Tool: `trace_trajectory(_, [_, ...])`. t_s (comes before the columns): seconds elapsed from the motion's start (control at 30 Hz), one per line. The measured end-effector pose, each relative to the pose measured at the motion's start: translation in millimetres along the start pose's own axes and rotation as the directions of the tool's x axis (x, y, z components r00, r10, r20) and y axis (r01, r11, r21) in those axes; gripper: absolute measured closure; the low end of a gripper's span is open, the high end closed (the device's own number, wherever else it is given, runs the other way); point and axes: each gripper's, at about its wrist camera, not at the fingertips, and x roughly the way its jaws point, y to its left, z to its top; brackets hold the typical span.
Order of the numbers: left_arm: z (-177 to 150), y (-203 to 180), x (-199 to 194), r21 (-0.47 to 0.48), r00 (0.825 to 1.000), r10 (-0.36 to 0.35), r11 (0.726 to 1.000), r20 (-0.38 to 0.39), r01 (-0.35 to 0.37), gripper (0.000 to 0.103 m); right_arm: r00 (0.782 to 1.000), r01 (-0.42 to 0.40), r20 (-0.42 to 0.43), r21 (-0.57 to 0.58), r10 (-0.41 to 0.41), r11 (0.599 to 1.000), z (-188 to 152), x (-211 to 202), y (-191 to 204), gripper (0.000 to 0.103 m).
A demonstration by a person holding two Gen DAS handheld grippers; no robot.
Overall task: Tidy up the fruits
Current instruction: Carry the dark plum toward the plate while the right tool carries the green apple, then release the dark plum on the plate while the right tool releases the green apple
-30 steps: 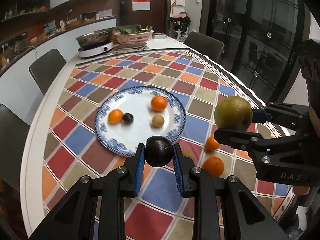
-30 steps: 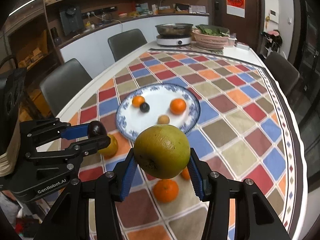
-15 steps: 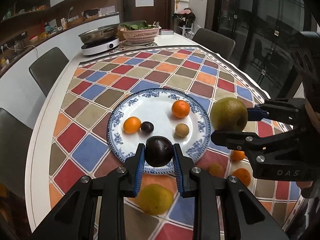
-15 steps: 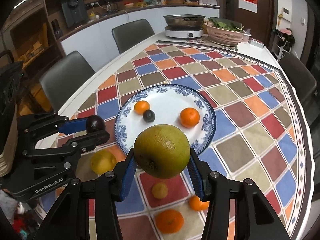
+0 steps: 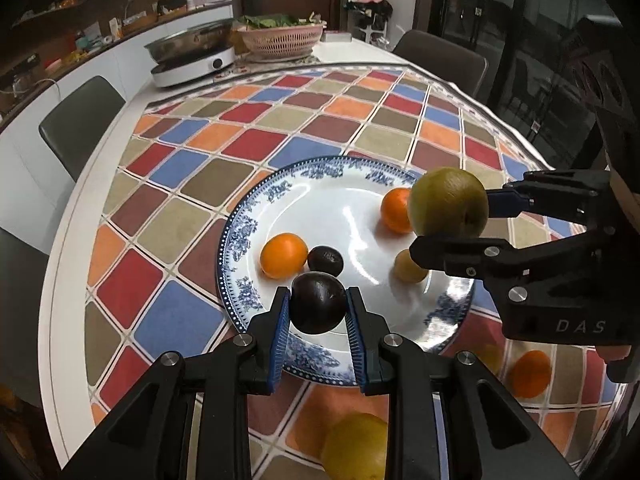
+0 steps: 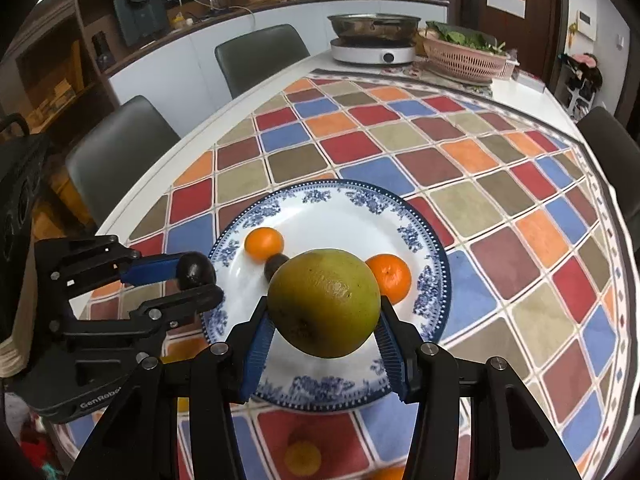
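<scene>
My left gripper [image 5: 318,312] is shut on a dark plum [image 5: 318,303] and holds it over the near rim of the blue-and-white plate [image 5: 244,236]. My right gripper [image 6: 324,328] is shut on a large green pear [image 6: 324,303] over the plate's [image 6: 430,256] near side; the pear also shows in the left wrist view [image 5: 449,203]. On the plate lie two oranges [image 5: 283,255] [image 5: 394,210], a small dark plum [image 5: 326,260] and a small yellow fruit [image 5: 408,267].
Loose fruit lies on the chequered cloth near me: a yellow one [image 5: 354,446], an orange [image 5: 530,373] and another small yellow one [image 6: 302,458]. A cooker with a pan [image 5: 192,62] and a pink basket of greens [image 5: 282,38] stand at the far end. Chairs [image 6: 120,152] ring the table.
Both grippers have moved forward over the plate with their fruit still held. The loose fruit on the cloth now lies nearer the bottom of the views.
</scene>
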Motion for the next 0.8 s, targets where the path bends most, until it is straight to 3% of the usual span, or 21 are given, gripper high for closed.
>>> trace_trajectory(0.27, [0.8, 5.3, 16.5, -0.018, 0.999, -0.024, 1.000, -0.039, 0.023, 0.074, 1.000, -0.007, -0.014, 0.022, 0.008, 1.000, 5.1, 18.4, -3.7, 0.052])
trace_trajectory(0.37, [1.1, 4.7, 16.1, -0.019, 0.999, -0.023, 1.000, -0.040, 0.022, 0.066, 1.000, -0.002, -0.012, 0.039, 0.003, 0.999, 6.5, 18.3, -5.3, 0.047])
trace_trajectory(0.8, [-9.3, -20.9, -32.3, 0.043, 0.997, 0.061, 0.997, 0.042, -0.062, 0.063, 0.986, 0.137, 0.096, -0.005, -0.136, 0.991, -20.9, -36.8, 2.4, 0.047])
